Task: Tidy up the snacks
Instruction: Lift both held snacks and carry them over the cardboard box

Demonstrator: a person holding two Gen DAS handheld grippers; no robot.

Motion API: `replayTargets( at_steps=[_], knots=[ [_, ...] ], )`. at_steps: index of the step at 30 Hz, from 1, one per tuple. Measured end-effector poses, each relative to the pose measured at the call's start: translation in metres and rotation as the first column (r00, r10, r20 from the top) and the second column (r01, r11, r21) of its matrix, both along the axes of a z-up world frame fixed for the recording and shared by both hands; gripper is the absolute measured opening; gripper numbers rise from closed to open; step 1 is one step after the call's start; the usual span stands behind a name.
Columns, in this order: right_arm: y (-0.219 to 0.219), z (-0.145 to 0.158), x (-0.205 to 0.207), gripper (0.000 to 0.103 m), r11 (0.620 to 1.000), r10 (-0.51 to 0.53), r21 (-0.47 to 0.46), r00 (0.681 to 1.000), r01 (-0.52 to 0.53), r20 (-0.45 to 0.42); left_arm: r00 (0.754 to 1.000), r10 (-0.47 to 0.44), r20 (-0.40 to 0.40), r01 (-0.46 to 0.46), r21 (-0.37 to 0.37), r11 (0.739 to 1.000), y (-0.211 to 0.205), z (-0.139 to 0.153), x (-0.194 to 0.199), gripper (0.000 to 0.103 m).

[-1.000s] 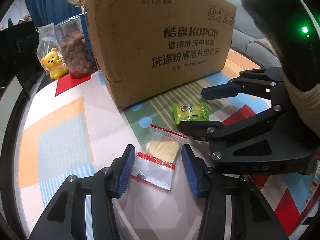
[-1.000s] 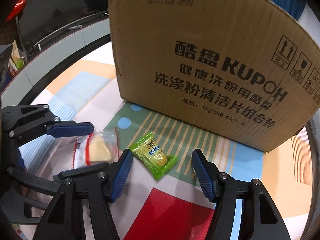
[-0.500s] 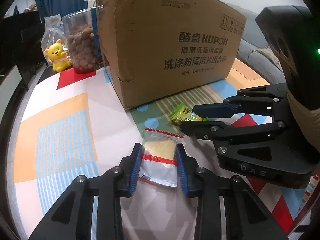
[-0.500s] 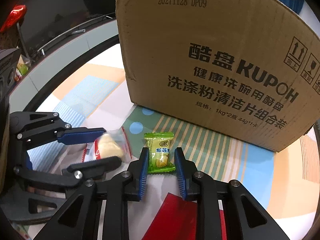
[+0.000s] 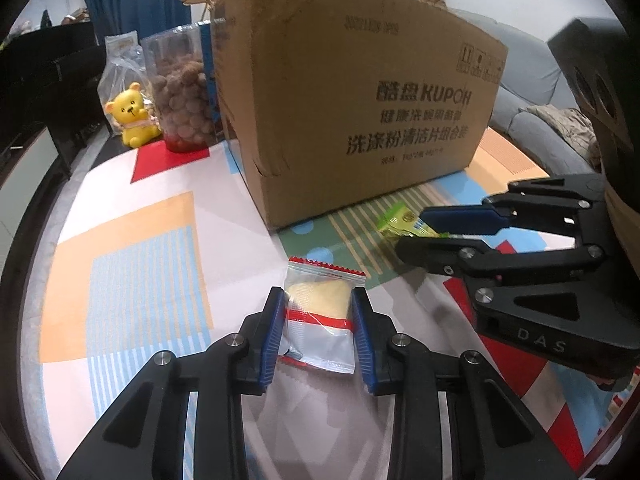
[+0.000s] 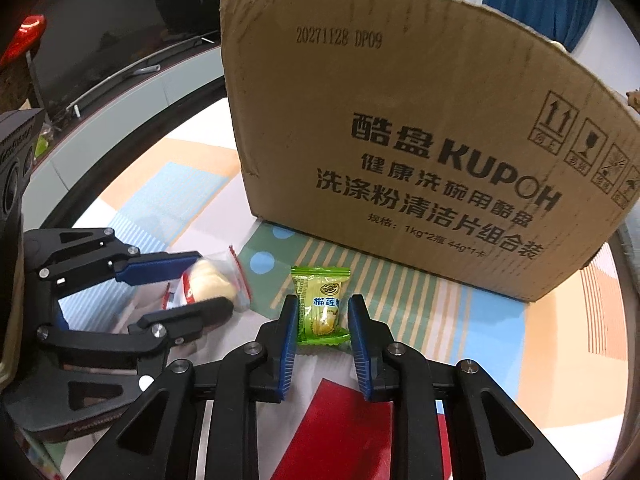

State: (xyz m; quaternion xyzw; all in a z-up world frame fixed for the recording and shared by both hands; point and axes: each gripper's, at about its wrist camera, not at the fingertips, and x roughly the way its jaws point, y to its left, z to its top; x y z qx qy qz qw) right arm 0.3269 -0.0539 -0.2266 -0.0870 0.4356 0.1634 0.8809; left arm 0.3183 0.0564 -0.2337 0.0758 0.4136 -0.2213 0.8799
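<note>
My left gripper (image 5: 318, 334) is shut on a clear snack packet with a yellow cake and red stripe (image 5: 320, 320), held a little above the patterned mat. My right gripper (image 6: 322, 338) is shut on a green wrapped snack (image 6: 321, 306), also lifted slightly. In the left wrist view the right gripper (image 5: 436, 230) is at the right with the green snack (image 5: 400, 220) between its fingers. In the right wrist view the left gripper (image 6: 200, 280) is at the left, holding the clear packet (image 6: 210, 282). A large cardboard box (image 5: 360, 112) stands just behind both.
A clear jar of brown round snacks (image 5: 182, 92), a yellow bear figure (image 5: 132, 120) and a clear bag (image 5: 116, 64) stand left of the box. A grey sofa (image 5: 532, 112) lies behind to the right. The table edge (image 6: 132, 136) curves along the left.
Both grippers closed from open onto their snacks, the left on the clear packet, the right on the green one, and have lifted them slightly off the mat.
</note>
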Motion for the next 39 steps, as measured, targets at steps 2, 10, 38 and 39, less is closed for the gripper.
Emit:
replayTargets(
  at_steps=[2, 10, 38, 39],
  knots=[
    [0.002, 0.004, -0.003, 0.026, 1.000, -0.002, -0.004, 1.000, 0.002, 0.006, 1.000, 0.007, 0.007, -0.007, -0.001, 1.000, 0.001, 0.003, -0.001, 0.033],
    [0.010, 0.023, -0.013, 0.026, 1.000, -0.023, -0.007, 0.999, 0.023, 0.030, 0.998, 0.049, 0.043, -0.049, 0.000, 0.999, 0.003, 0.018, -0.004, 0.033],
    [-0.033, 0.103, -0.045, 0.026, 0.992, -0.115, 0.064, 0.982, 0.106, 0.153, 0.943, 0.331, 0.044, -0.329, -0.051, 0.943, 0.000, 0.097, -0.023, 0.033],
    [-0.035, 0.107, -0.046, 0.026, 0.992, -0.119, 0.067, 0.980, 0.110, 0.158, 0.939, 0.340, 0.049, -0.338, -0.051, 0.940, -0.002, 0.101, -0.023, 0.033]
  ],
)
